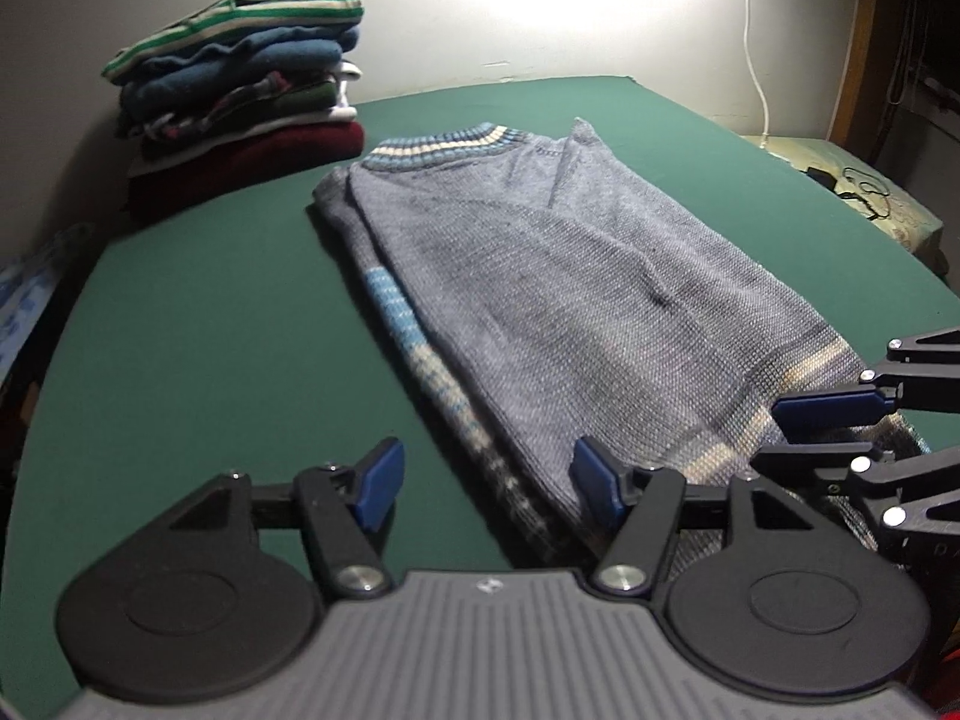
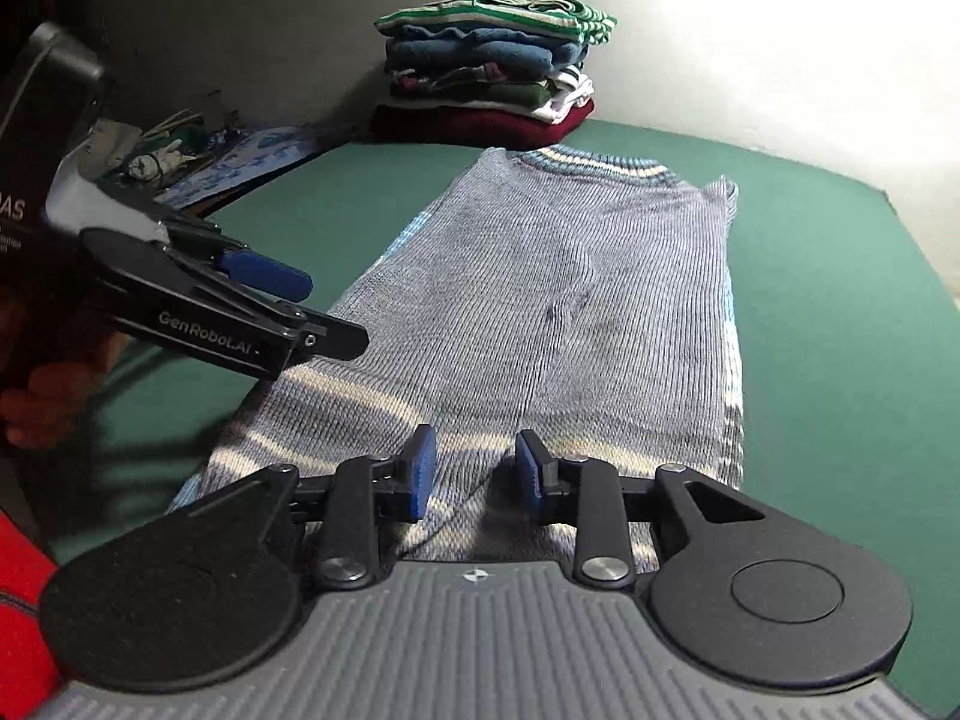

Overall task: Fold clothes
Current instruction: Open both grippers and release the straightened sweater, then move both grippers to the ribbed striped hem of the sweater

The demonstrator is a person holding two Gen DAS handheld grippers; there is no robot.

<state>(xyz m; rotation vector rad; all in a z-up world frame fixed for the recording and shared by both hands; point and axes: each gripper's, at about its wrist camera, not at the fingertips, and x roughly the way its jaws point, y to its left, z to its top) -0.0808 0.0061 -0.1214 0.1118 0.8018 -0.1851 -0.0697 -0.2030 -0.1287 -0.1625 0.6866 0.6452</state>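
Note:
A grey-blue knit sweater (image 1: 540, 276) with blue and cream stripes lies folded lengthwise on the green table (image 1: 210, 330), its collar towards the wall. My left gripper (image 1: 486, 483) is open over the sweater's near left edge at the hem, one pad over the table and the other over the knit, with nothing between them. In the right wrist view the same left gripper (image 2: 324, 312) comes in from the left above the sweater (image 2: 552, 300). My right gripper (image 2: 474, 471) stands open with a narrow gap just above the striped hem, pinching no fabric. It shows at the hem's right corner (image 1: 774, 432).
A stack of folded clothes (image 1: 240, 90) (image 2: 492, 72) stands at the table's far corner against the wall. A white cable (image 1: 756, 60) hangs down the wall. Clutter (image 2: 180, 150) lies beyond the table's left edge. A hand (image 2: 36, 396) and red cloth (image 2: 24, 612) sit at lower left.

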